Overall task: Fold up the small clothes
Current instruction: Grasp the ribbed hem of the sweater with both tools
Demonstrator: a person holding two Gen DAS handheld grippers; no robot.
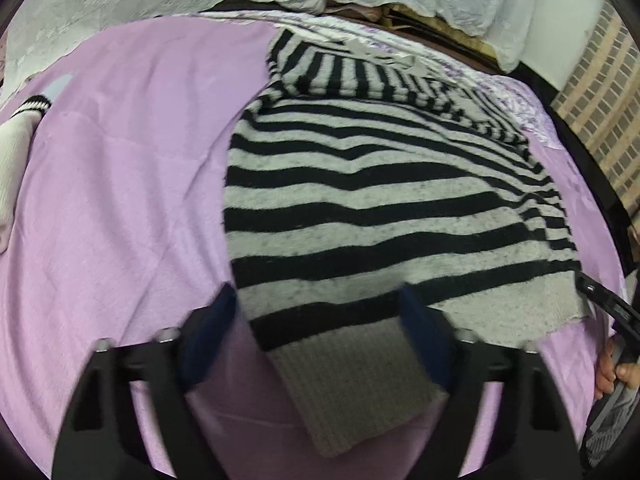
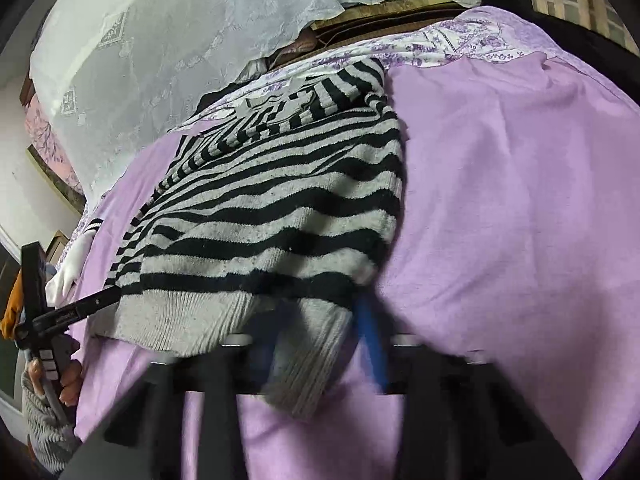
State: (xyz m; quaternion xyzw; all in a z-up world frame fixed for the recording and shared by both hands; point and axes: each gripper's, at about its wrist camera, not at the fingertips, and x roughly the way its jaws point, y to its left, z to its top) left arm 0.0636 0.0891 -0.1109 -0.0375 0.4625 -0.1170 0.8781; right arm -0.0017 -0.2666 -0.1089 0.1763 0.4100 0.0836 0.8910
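You are working over a bed covered with a soft lilac plush blanket (image 1: 120, 184); a white sheet printed with purple flowers (image 2: 460, 40) shows at its far edge, a white lace curtain (image 2: 160, 60) hangs behind it, and a beige brick-patterned wall (image 1: 600, 92) runs along one side. A white knitted garment with a black-striped cuff (image 1: 16, 140) lies off to the side of the blanket. No brand, label or writing can be read anywhere. The grey-and-black striped knitted sweater (image 1: 380, 184) lies spread flat on the blanket, its ribbed grey hem nearest you. Your left tongs (image 1: 320, 332) stand apart, the two dark blue pads on either side of the near hem corner; the knit lies between them, but the right-hand pad's contact is unclear and the left pad is clear of the cloth. Your right tongs (image 2: 320, 340) are drawn close together on a bunched piece of the ribbed hem, which is pinched between the blue pads and hangs over toward you. Each view catches the other hand (image 1: 616, 368) on its black handle at the frame edge, with a grey ribbed sleeve (image 2: 44, 428) at the wrist.
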